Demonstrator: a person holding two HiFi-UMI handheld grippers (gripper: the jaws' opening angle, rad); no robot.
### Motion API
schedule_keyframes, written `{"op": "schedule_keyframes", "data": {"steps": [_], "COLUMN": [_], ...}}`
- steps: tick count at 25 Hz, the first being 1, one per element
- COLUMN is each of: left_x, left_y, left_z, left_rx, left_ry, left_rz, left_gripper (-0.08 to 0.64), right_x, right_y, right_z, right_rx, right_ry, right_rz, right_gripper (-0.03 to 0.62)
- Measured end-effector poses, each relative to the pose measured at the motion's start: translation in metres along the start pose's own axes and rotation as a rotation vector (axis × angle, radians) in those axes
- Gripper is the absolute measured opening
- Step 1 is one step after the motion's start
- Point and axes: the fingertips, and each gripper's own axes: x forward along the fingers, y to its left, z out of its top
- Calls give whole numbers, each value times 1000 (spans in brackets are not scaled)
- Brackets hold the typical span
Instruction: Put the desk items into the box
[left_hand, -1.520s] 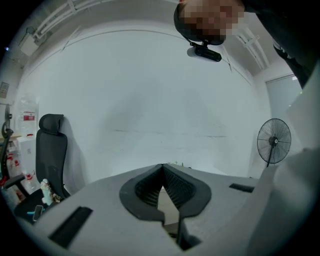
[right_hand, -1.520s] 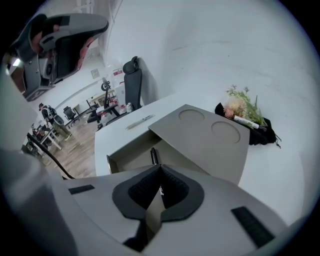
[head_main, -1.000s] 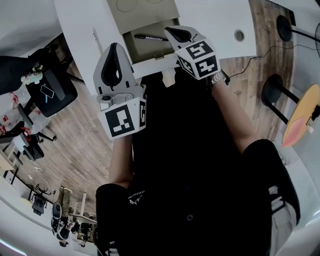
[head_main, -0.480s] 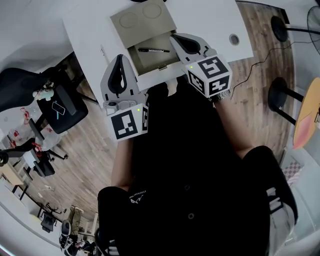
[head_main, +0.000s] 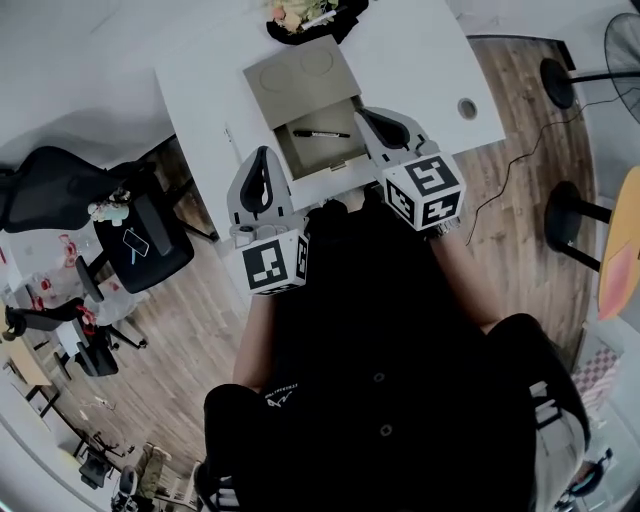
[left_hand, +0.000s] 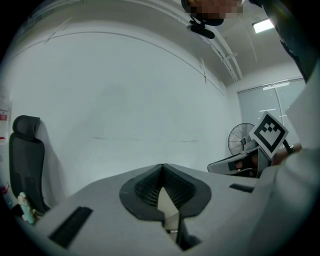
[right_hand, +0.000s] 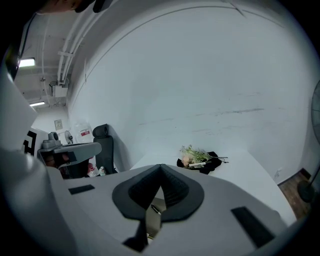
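Note:
On the white desk (head_main: 420, 50) stands a beige box (head_main: 298, 78), its lid folded back. A black pen (head_main: 322, 133) lies inside the open part. My left gripper (head_main: 262, 158) is shut and empty, at the desk's front edge just left of the box. My right gripper (head_main: 373, 116) is shut too, by the box's right front corner. In the left gripper view the jaws (left_hand: 161, 167) meet with nothing between them. In the right gripper view the gripper (right_hand: 161, 167) is closed, and the box with the pen (right_hand: 155, 209) shows below the tips.
A bunch of flowers on black cloth (head_main: 300, 12) lies at the desk's far edge, also seen as the flowers (right_hand: 197, 157). A cable hole (head_main: 467, 107) is at the desk's right. A black office chair (head_main: 140, 240) stands left, a stool (head_main: 565, 215) and a fan (head_main: 625, 50) right.
The head view has drawn back, so more of the desk and the flowers show. Both grippers sit lower in the picture, still shut near the box's front.

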Motion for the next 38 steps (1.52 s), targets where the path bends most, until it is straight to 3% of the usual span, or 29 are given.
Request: {"op": "schedule_keyframes", "data": {"steps": [7,15,22,32,38], "left_x": [-6,-5,-9,-9,-8], "left_y": [5,9,12,9,8], "left_z": [24,80,107,119,112], "left_rx": [15,49,78,77,81], "left_ry": [-57,-154,-196,-223,-213], "left_rz": [-2,-35,-29,-27,-24], "left_gripper": [8,8,8,8,8], "right_x": [-19,-47,-64,-67,-67], "right_y": [7,18,27,32,24], "right_z": [22,92,132,140,137], "right_rx": [-3,-16,-44,-57,-4], "right_ry": [-68,-240,-335,-365,-349], "right_rz": [-19,-1,1,18,7], "right_gripper": [-2,-2,-2,-2,-2]}}
